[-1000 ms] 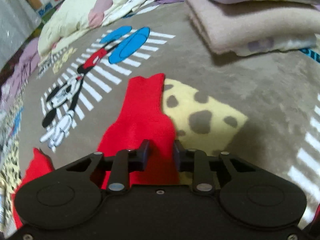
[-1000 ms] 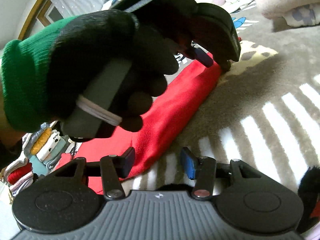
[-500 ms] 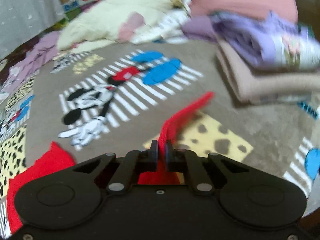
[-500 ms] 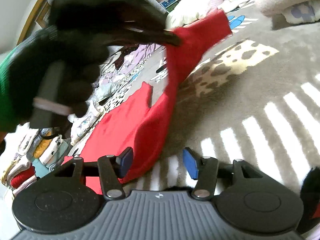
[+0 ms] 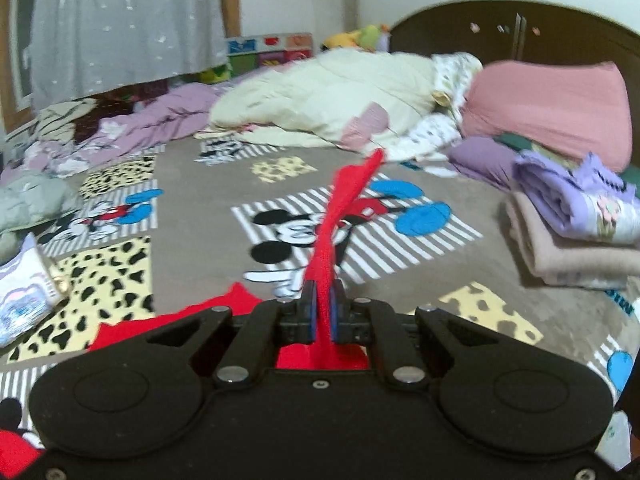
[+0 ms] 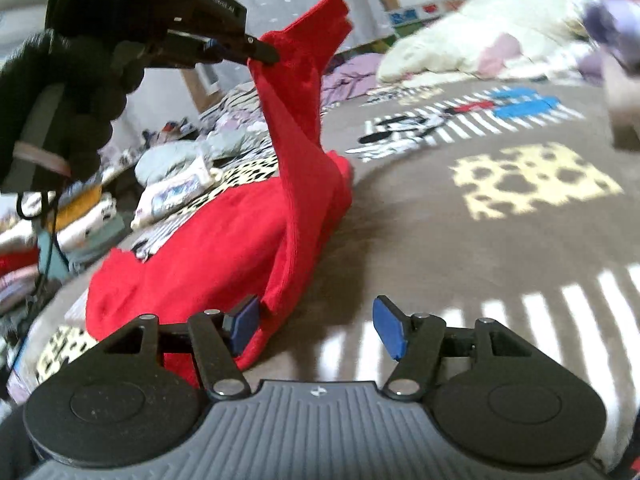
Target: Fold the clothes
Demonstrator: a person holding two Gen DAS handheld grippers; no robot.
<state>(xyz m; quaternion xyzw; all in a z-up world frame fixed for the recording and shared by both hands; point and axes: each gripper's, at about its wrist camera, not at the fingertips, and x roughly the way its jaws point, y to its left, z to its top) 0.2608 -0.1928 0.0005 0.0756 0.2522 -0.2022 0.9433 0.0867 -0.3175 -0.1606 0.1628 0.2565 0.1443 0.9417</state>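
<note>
From the left wrist cam, the left gripper (image 5: 323,312) had gone from hovering open over the flat red fabric garment (image 5: 340,216) a second ago to pinching a raised strip of it above the grey cartoon-print blanket (image 5: 460,272). From the right wrist cam, that sleeve end hung lifted from the black-gloved hand (image 6: 60,92) while the rest lay bunched on the blanket. The right gripper (image 6: 316,326) sat spread wide, empty, its left pad just beside the cloth's edge.

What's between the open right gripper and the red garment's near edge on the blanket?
Nothing visible. The right gripper is open, low over the blanket, and the red garment already lies against its left finger. The left gripper holds a lifted part well above, out of the way.
</note>
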